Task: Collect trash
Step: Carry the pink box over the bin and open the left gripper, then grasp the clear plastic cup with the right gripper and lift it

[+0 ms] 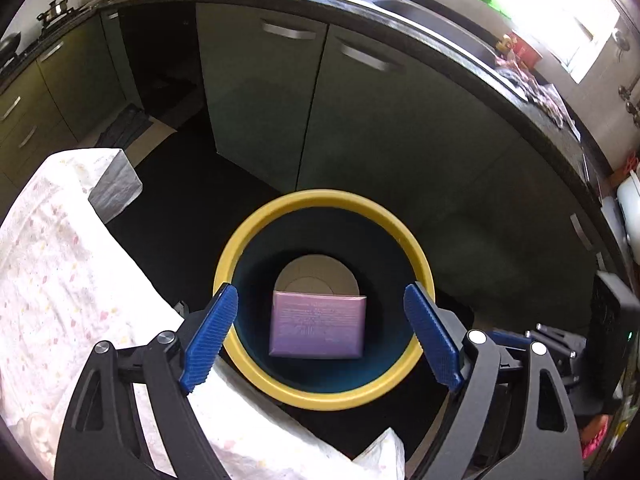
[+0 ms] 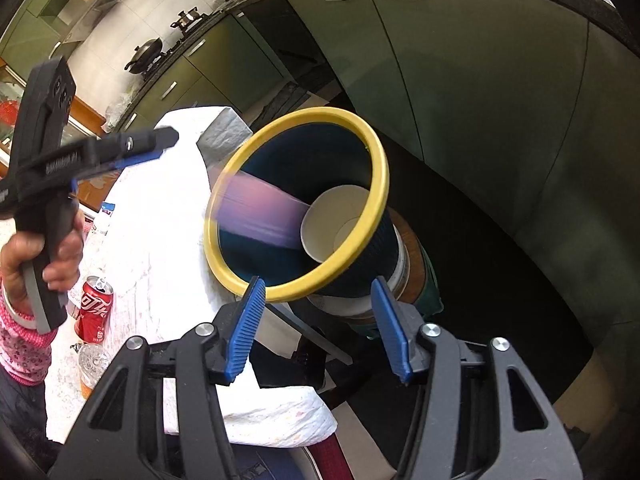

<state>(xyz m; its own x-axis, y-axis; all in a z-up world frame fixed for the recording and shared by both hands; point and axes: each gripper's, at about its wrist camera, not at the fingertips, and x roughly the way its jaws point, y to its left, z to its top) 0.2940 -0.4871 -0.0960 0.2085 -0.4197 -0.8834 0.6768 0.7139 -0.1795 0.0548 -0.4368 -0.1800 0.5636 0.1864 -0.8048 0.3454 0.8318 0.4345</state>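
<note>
Left gripper (image 1: 320, 332) is above the trash bin (image 1: 256, 232), pointing down into it, jaws spread wide with nothing between the pads. Purple box (image 1: 318, 326) is inside the bin mouth, clear of both blue pads (image 1: 210, 338). In the left wrist view it sits in front of a white paper cup (image 1: 316, 274) lying on the bin bottom; whether the box has landed or is in the air, can't tell. In the right wrist view the box (image 2: 256, 212) is a motion-blurred purple streak just inside the yellow rim (image 2: 376, 184), with the paper cup (image 2: 332, 228) beside it lower in the bin.

Right gripper (image 2: 320, 332) is near the bin rim on the near side, jaws about half spread, empty. No contact with the bin visible.

A person's hand (image 2: 38, 256) in a pink patterned sleeve holds the left gripper (image 2: 154, 148) handle at the left of the right wrist view.

Bin stands just beside a table under a white cloth (image 1: 60, 280). On the table: red cola can (image 2: 96, 310), upright, opened, and a clear plastic bottle (image 2: 90, 364) just beside it. Green kitchen cabinets (image 1: 260, 100) behind the bin.
</note>
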